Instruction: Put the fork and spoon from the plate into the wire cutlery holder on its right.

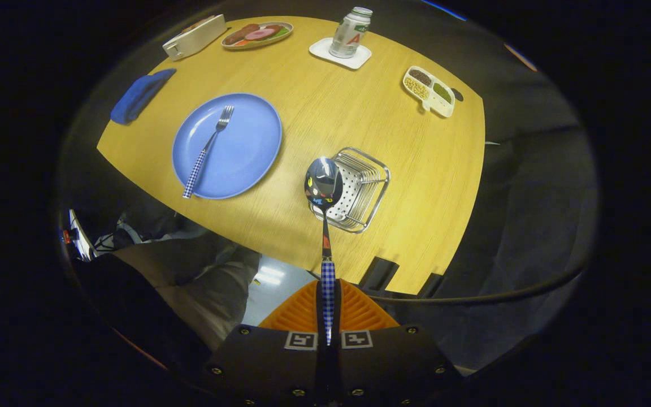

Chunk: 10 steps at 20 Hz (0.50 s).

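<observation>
The gripper [328, 305] is clenched on the spoon [324, 186], both fingers pressing its checked handle; the bowl sticks out ahead of them, over the near edge of the wire cutlery holder [359, 189]. Ahead and left, the fork [208, 150] lies on the blue plate [246, 152]. Far beyond the fingers a can [351, 31] on a coaster [341, 53] shows a red letter A; the rest is too small to read

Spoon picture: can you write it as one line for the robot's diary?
gripper: shut on spoon | spoon: held above wire cutlery holder | fork: on blue plate | step: spoon not yet dropped in
</observation>
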### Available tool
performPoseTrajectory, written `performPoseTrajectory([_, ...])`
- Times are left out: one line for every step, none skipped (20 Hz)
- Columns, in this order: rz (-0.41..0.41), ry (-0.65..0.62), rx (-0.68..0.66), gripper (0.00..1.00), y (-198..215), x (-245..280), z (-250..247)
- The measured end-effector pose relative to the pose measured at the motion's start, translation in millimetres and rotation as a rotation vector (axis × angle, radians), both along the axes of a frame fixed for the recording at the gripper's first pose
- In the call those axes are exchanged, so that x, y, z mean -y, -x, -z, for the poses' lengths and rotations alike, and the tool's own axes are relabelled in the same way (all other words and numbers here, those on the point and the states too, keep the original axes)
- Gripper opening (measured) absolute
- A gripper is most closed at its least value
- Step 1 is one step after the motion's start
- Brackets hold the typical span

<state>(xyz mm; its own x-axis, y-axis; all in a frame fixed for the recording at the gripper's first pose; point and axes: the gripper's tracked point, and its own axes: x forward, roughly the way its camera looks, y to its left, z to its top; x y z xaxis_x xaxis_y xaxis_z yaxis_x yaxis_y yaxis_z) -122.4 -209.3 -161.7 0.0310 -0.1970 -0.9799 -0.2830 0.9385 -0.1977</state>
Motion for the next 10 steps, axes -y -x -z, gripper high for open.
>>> performPoseTrajectory([0.001, 0.0, -0.024, 0.01, 2.6, 5.0, -1.4])
performPoseTrajectory([0.001, 0.004, -0.04, 0.01, 2.5, 10.0, -3.8])
performPoseTrajectory([-0.006, 0.014, -0.061, 0.01, 4.4, 15.7, -5.1])
performPoseTrajectory([-0.017, 0.026, -0.082, 0.01, 3.7, 20.4, -6.2])
performPoseTrajectory([-0.024, 0.034, -0.099, 0.01, 2.5, 22.9, -5.2])
performPoseTrajectory([-0.029, 0.044, -0.119, 0.01, 0.8, 26.7, -4.5])
performPoseTrajectory([-0.033, 0.053, -0.13, 0.01, -0.6, 29.7, -2.9])
performPoseTrajectory([-0.038, 0.066, -0.15, 0.01, -2.3, 32.7, -2.6])
performPoseTrajectory([-0.046, 0.075, -0.167, 0.01, -4.6, 35.0, -1.4])
performPoseTrajectory([-0.053, 0.086, -0.184, 0.01, -6.0, 37.7, 0.3])
